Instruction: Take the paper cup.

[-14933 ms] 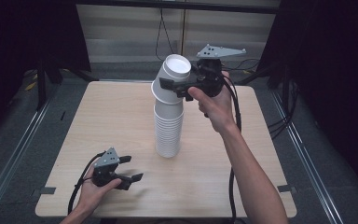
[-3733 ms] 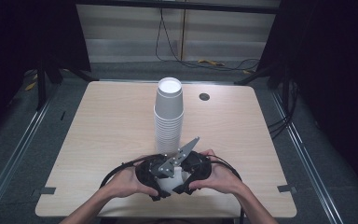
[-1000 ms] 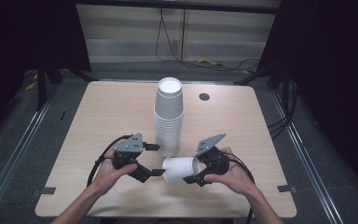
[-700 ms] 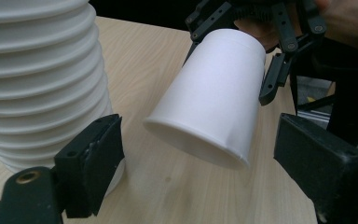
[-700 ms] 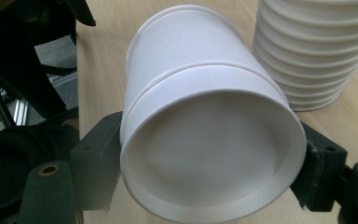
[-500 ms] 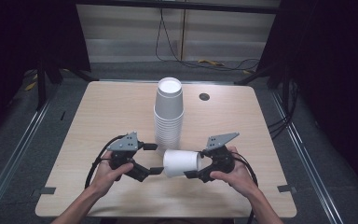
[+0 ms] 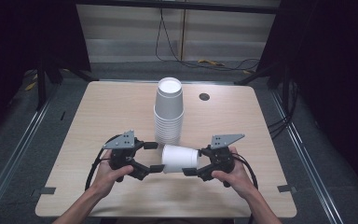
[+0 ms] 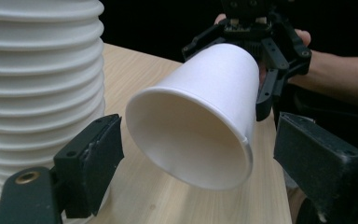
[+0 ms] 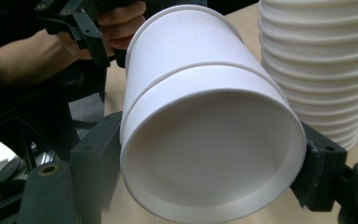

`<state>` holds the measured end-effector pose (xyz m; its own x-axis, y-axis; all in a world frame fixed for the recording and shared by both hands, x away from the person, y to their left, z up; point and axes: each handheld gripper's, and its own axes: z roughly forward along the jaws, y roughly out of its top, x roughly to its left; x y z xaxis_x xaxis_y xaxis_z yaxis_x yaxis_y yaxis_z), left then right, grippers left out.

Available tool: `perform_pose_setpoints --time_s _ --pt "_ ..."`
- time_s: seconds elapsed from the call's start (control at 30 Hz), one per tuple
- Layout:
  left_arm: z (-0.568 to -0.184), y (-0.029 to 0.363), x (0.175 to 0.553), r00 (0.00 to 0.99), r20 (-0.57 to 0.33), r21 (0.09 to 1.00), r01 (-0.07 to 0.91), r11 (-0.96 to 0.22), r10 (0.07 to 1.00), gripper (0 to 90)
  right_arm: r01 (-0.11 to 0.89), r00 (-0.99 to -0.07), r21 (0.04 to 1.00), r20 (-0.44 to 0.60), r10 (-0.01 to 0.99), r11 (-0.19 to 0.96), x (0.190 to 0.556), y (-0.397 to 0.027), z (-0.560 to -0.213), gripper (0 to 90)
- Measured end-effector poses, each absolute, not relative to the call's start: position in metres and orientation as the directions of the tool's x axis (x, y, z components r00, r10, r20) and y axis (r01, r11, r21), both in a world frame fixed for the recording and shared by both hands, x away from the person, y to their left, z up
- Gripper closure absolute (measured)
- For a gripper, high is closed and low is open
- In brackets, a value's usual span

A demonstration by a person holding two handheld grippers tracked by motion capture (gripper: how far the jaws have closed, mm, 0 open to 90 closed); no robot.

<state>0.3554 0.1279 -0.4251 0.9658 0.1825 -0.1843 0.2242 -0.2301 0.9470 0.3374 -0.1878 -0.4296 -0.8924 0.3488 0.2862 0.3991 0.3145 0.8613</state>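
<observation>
High view: one tall cup stack (image 7: 168,113) standing mid table (image 7: 98,112), one loose cup (image 7: 180,158) lying sideways between two grippers. Right gripper (image 7: 192,161) fingers pinching its base; left gripper (image 7: 154,157) fingers spread at its mouth. Right gripper view: actually two nested cups (image 9: 200,116)

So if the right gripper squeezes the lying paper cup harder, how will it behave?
The paper cup looks thin-walled and hollow, so it would probably dent or go oval between the right gripper jaws. It seems very light. Set down on its side on the table, its round tapered wall would likely let it roll in a curve.
</observation>
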Motion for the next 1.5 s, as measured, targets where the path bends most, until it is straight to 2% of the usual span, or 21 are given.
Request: perform_pose_setpoints --time_s 0.47,0.73,1.03,1.17,1.5 --pt "-0.426 0.124 0.354 0.963 -0.21 0.952 0.241 -0.189 0.17 14.0 0.379 -0.907 0.888 0.301 0.295 0.258 0.333 -0.183 -0.426 23.0" --pt "-0.429 0.114 0.353 0.956 -0.233 0.945 0.266 -0.189 0.179 0.0 0.373 -0.911 0.9 0.309 0.272 0.225 0.33 -0.181 -0.423 23.1" --pt "-0.431 0.109 0.35 0.96 -0.234 0.956 0.256 -0.145 0.157 0.2 0.37 -0.914 0.908 0.318 0.252 0.197 0.33 -0.179 -0.423 23.1" --pt "-0.431 0.107 0.351 0.959 -0.247 0.955 0.266 -0.133 0.141 3.9 0.373 -0.914 0.905 0.322 0.246 0.203 0.33 -0.178 -0.424 23.0" --pt "-0.431 0.103 0.352 0.958 -0.257 0.954 0.272 -0.127 0.128 2.1 0.373 -0.916 0.907 0.326 0.235 0.197 0.33 -0.178 -0.424 23.0"
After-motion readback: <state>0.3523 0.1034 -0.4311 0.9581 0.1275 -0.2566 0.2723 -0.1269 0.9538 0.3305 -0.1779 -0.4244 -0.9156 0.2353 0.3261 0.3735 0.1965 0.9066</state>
